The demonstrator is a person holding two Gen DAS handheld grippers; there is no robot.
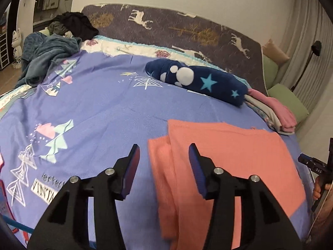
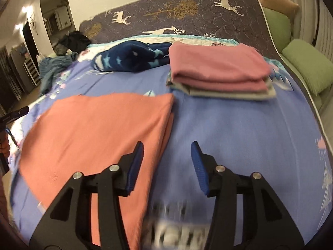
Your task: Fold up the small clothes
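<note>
1. A salmon-orange knit cloth (image 1: 224, 156) lies folded flat on the bed's periwinkle-blue printed cover (image 1: 93, 108), its layered edges showing along one side.
2. The left gripper (image 1: 164, 152), black with blue pads, hangs above the cloth's layered side edge with its jaws apart and nothing between them; one finger is over the blue cover, the other over the cloth.
3. The right gripper (image 2: 167, 152), of the same make, hangs above the opposite edge of the cloth, jaws likewise apart and empty; its left finger is over the cloth, its right finger over bare cover.
4. Beyond the cloth sits a stack of folded clothes, dusty-pink on top with grey below (image 2: 220, 70), apart from the salmon cloth.
5. Beside that stack lies a rolled navy fleece with white dots and light-blue stars (image 1: 197, 79).
6. A crumpled teal blanket (image 1: 45, 52) and a heap of dark clothes (image 1: 77, 25) lie at the far corner of the bed.
7. Green cushions (image 2: 308, 62) rest beside the bed.
</note>
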